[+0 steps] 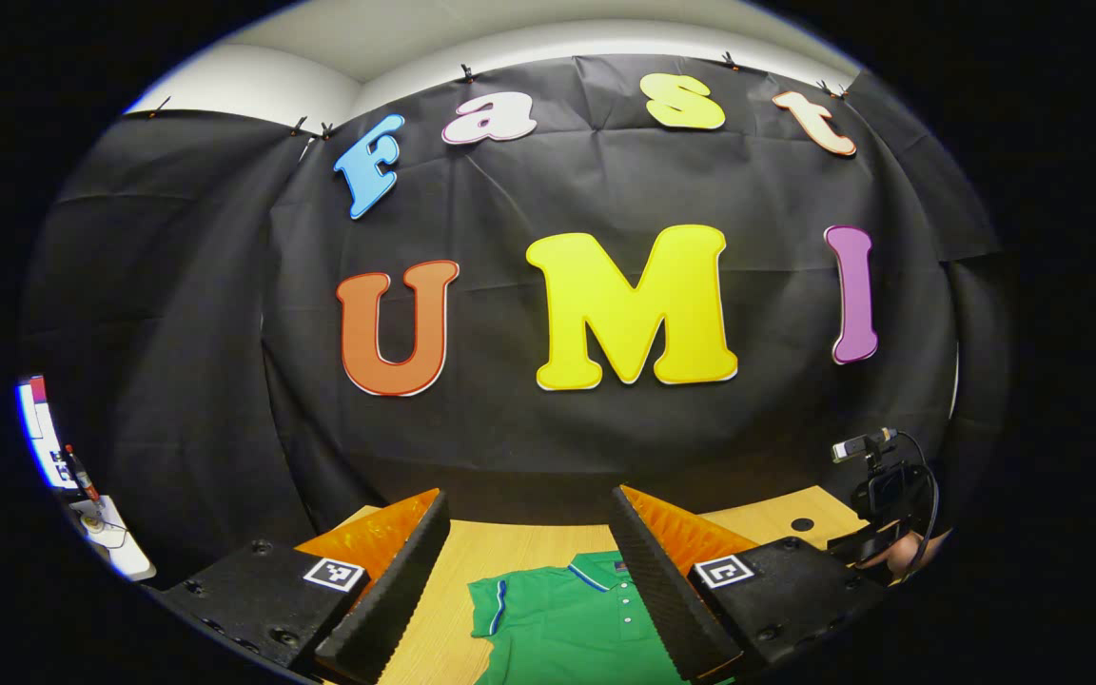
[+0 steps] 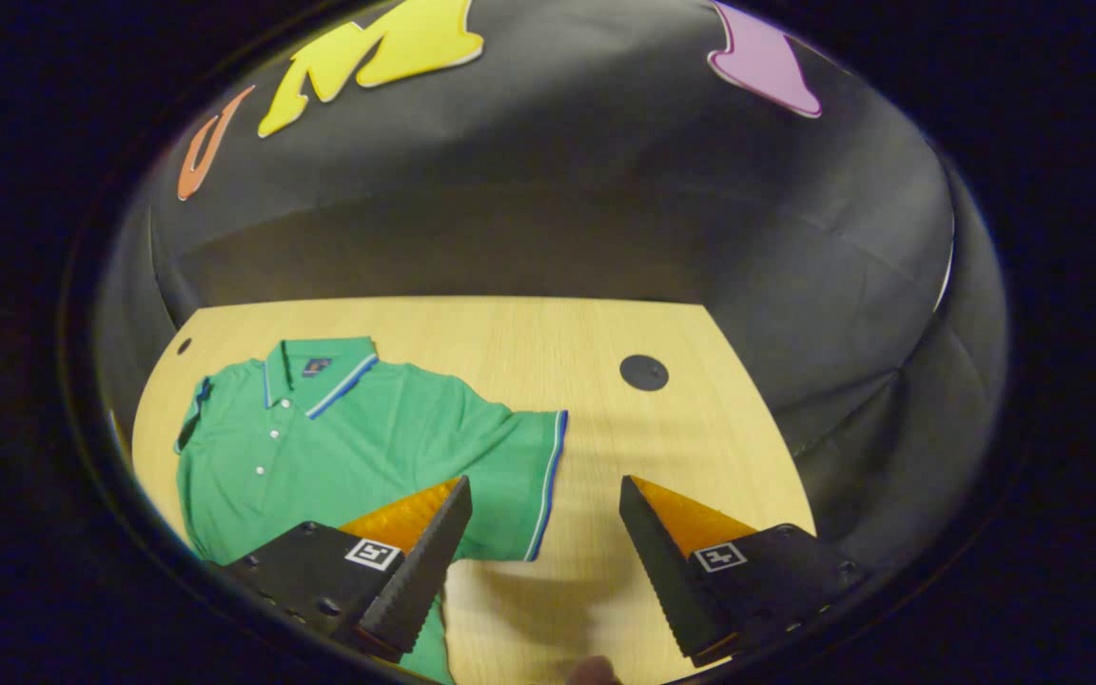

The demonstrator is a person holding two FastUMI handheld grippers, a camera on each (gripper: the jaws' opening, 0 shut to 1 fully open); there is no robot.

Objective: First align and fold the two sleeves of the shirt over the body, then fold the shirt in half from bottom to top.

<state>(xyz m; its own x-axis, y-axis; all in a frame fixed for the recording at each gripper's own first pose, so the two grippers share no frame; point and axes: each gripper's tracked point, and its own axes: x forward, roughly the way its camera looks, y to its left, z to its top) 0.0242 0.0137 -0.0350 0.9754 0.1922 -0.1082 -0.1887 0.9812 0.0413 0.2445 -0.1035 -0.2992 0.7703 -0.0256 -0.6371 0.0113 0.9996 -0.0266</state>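
The green shirt (image 2: 339, 447) lies flat on the wooden table (image 2: 605, 342), sleeves unfolded. Left gripper (image 1: 529, 561): jaws apart, empty, above the collar. Right gripper (image 2: 543, 533): jaws apart, empty, over the sleeve hem (image 2: 548, 476). Recommendation: pinch the hem squarely, then fold inward.

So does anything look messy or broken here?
Nothing stands out. The green shirt lies flat and unfolded on the wooden table, collar toward the wall, sleeves spread. The right gripper is open above the table, beside a sleeve.
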